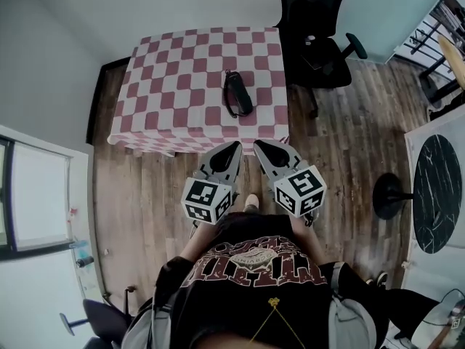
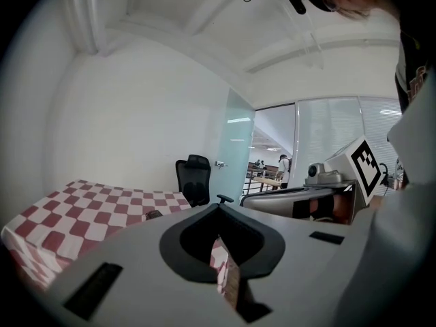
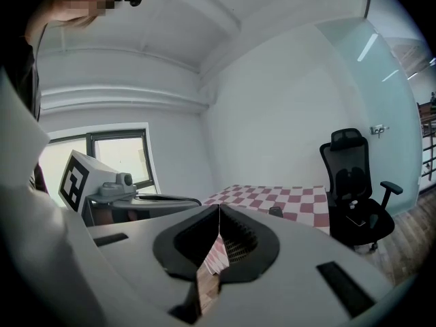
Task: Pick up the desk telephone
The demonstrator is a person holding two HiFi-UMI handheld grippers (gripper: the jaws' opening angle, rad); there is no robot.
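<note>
The black desk telephone [image 1: 237,93] lies on the table with the red-and-white checked cloth [image 1: 167,86], right of the table's middle. Both grippers hover side by side in front of my body, short of the table's near edge and apart from the phone. The left gripper [image 1: 237,145] has its jaws together with nothing in them, and the right gripper [image 1: 257,145] is the same. In the left gripper view the left gripper [image 2: 218,206] points toward the table, where the phone [image 2: 154,214] is a small dark shape. In the right gripper view the right gripper [image 3: 219,207] faces the phone [image 3: 275,212].
A black office chair [image 1: 320,42] stands at the table's right far corner. A round dark marble-topped table [image 1: 437,192] and a black round base [image 1: 391,195] are on the wooden floor at the right. A white wall and a window [image 1: 36,195] are at the left.
</note>
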